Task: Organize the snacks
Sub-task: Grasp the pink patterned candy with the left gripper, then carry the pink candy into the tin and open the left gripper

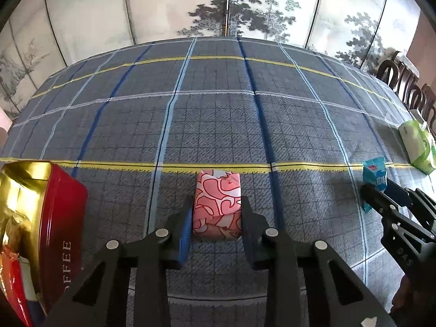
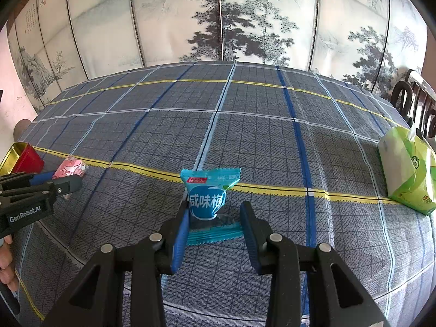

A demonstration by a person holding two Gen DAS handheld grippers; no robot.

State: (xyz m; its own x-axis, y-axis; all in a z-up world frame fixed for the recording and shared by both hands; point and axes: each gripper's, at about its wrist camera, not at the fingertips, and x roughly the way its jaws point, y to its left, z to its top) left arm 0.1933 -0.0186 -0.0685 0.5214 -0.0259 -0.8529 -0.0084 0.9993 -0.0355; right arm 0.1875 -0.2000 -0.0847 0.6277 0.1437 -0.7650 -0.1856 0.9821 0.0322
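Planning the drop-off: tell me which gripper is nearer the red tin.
Left. The left gripper, shut on the pink snack, sits just beside the red tin; the right gripper is farther away, at the blue packet.

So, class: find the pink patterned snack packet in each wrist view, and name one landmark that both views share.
Left wrist view: pink packet sits low centre, clamped between the left claw's fingers.
Right wrist view: pink packet lies at the far left edge, beside the red tin.
Shared landmark: the green tissue pack, at the right in both.
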